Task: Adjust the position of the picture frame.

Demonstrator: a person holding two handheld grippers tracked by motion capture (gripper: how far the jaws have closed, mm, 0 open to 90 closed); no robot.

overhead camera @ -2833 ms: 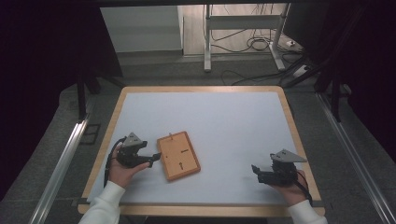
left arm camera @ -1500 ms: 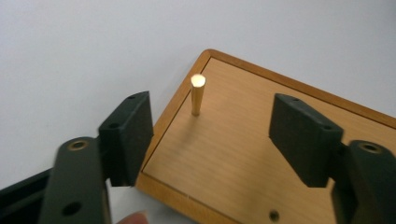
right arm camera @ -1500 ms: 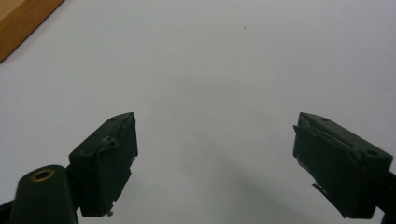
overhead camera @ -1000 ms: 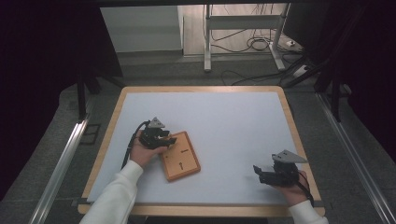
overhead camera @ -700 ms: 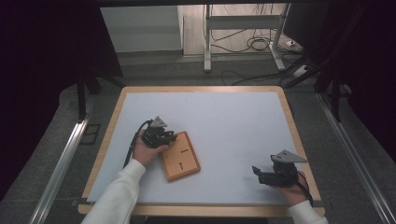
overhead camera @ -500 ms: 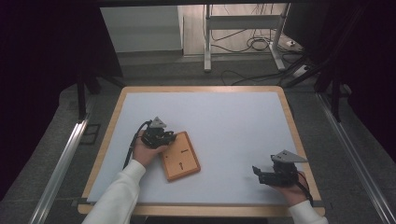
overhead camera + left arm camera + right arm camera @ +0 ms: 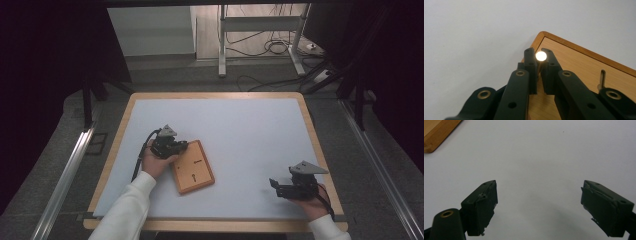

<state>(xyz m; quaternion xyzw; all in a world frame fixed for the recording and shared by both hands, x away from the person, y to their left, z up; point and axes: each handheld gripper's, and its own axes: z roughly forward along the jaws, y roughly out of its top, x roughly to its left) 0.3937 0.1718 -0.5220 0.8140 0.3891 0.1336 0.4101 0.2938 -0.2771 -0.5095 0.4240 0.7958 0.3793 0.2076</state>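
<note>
A flat wooden board (image 7: pixel 192 167) with a raised rim lies left of the table's middle; its corner shows as the board (image 7: pixel 584 67) in the left gripper view. My left gripper (image 7: pixel 175 146) sits at the board's upper left corner, shut on a small metal pin (image 7: pixel 541 56) whose bright round end faces the camera. A second thin metal pin (image 7: pixel 602 79) stands on the board to the right. My right gripper (image 7: pixel 274 186) rests near the front right of the table, jaws wide open with nothing between its fingertips (image 7: pixel 484 202).
The white table surface (image 7: pixel 240 130) has a wooden rim (image 7: pixel 215 95). A corner of the board (image 7: pixel 436 133) shows at the upper left of the right gripper view. Beyond the table stand a metal frame and cables (image 7: pixel 270 47) on the floor.
My left gripper has moved from the board's left side up to its upper left corner. Over the last second it has barely shifted. The right gripper has stayed put.
</note>
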